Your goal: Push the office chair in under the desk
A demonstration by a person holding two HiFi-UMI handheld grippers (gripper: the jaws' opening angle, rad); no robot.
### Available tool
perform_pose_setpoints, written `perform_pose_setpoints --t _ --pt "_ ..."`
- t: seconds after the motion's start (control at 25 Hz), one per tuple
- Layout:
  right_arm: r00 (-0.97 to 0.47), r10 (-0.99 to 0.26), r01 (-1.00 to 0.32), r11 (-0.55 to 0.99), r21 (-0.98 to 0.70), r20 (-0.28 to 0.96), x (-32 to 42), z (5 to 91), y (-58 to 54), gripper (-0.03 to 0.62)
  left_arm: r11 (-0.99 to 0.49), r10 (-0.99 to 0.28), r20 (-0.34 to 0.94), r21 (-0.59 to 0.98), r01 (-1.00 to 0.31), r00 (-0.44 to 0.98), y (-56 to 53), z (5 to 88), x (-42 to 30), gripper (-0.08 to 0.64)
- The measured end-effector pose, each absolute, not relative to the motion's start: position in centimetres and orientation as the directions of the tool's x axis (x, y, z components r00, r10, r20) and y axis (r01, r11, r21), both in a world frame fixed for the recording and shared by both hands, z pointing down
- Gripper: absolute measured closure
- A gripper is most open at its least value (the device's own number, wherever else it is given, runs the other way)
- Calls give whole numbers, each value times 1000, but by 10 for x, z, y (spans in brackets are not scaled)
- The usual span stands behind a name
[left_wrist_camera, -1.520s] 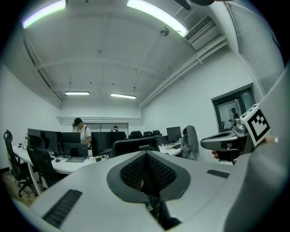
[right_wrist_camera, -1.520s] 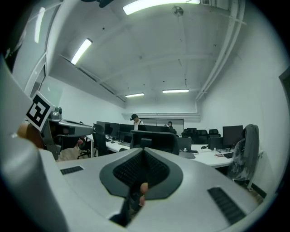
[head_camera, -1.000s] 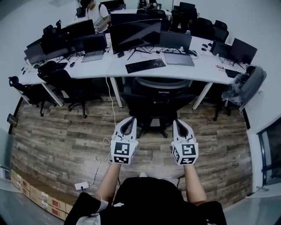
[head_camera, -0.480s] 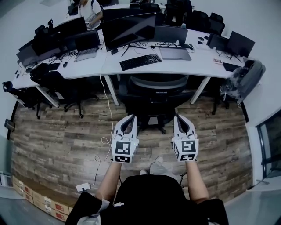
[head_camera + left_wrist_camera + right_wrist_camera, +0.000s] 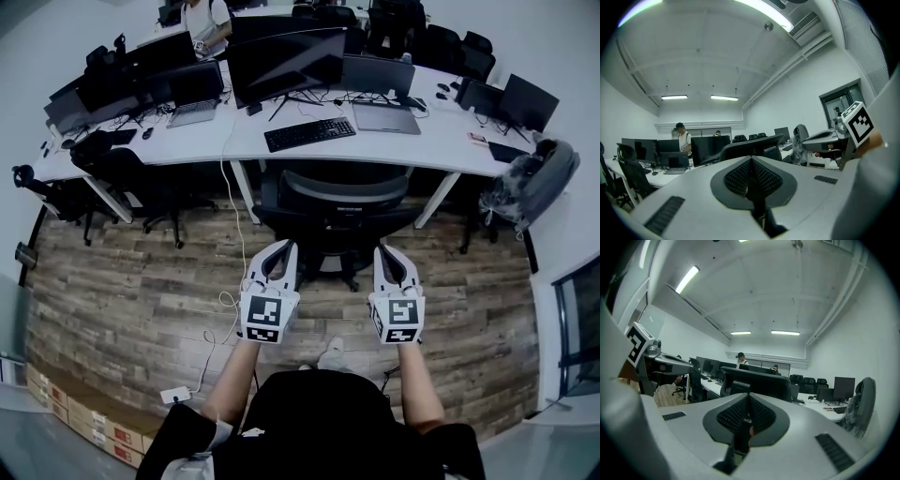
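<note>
A black office chair [image 5: 336, 208] stands before the white desk [image 5: 309, 148], its backrest toward me and its seat partly under the desk's front edge. My left gripper [image 5: 286, 249] and right gripper [image 5: 386, 253] are held side by side, both shut and empty, tips just short of the backrest. Whether they touch it I cannot tell. In the left gripper view the chair's backrest [image 5: 749, 147] rises above the shut left gripper [image 5: 751, 161], and the right gripper's marker cube [image 5: 858, 123] shows at the right. The right gripper view shows the backrest [image 5: 757, 379] beyond the shut right gripper [image 5: 749, 399].
On the desk are a large monitor [image 5: 286, 64], a keyboard [image 5: 308, 133] and laptops [image 5: 384, 116]. Another black chair [image 5: 131, 178] stands to the left, a backpack [image 5: 532, 183] on a chair to the right. A cable [image 5: 223, 309] runs over the wooden floor. A person [image 5: 206, 17] sits at the far desk.
Both grippers have moved forward side by side toward the desk, staying shut. The chair stands farther in under the desk's front edge than before.
</note>
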State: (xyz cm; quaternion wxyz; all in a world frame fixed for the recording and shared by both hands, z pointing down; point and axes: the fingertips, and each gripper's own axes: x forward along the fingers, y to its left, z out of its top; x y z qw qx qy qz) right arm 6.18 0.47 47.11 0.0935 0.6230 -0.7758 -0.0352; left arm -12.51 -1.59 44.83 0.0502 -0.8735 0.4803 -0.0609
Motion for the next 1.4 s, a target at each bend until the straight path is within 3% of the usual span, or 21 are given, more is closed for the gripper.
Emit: perform_pose_setpoints --t 0.52,0.92,1.32,1.4 --pt "-231 -961 -940 260 219 151 84 485 -34 568 -517 -856 85 -136 -845 510 -61 459 -105 546" --pt "-276 -936 -907 328 263 217 97 503 -67 566 -522 -850 181 -169 -836 494 -96 486 -94 546" --pt "-308 -879 -713 466 524 363 97 531 -92 565 -589 -808 328 -425 -688 489 -124 515 -86 543" --pt "-297 -866 -617 495 612 401 94 539 -94 549 -615 -788 358 -462 -638 501 -125 520 -82 491"
